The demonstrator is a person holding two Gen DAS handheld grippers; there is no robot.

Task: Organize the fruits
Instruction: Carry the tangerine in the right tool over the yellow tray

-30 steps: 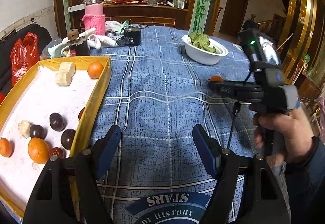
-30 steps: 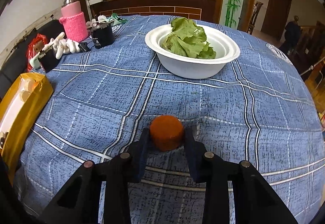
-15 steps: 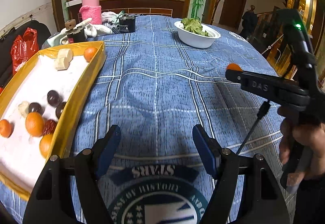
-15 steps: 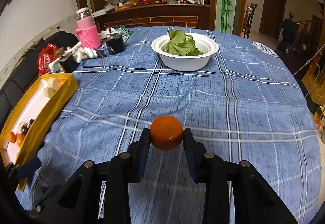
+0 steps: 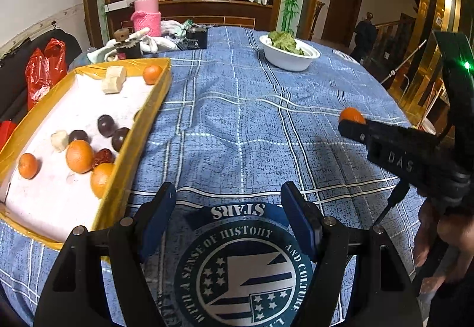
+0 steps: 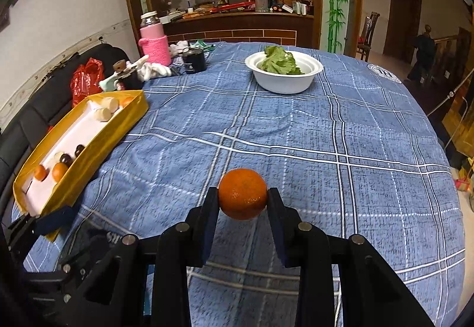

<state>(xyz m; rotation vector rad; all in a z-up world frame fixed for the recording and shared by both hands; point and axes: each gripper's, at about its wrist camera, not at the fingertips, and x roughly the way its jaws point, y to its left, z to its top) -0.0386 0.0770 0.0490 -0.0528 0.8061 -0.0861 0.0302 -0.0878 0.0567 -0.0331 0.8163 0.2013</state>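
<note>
My right gripper is shut on an orange and holds it clear above the blue checked tablecloth; the same orange shows at that gripper's tip at the right of the left wrist view. A yellow-rimmed tray at the left holds several oranges, dark plums and pale banana pieces. The tray lies well to the left of the held orange. My left gripper is open over the cloth's round printed emblem, with nothing between its fingers.
A white bowl of green leaves stands at the far middle of the table. A pink bottle, a black cup, white gloves and small items crowd the far left corner. A red bag lies beyond the tray.
The right gripper has lifted the orange off the cloth and drawn back from the bowl toward the near side. The left gripper has also drawn back, bringing more of the tray into view.
</note>
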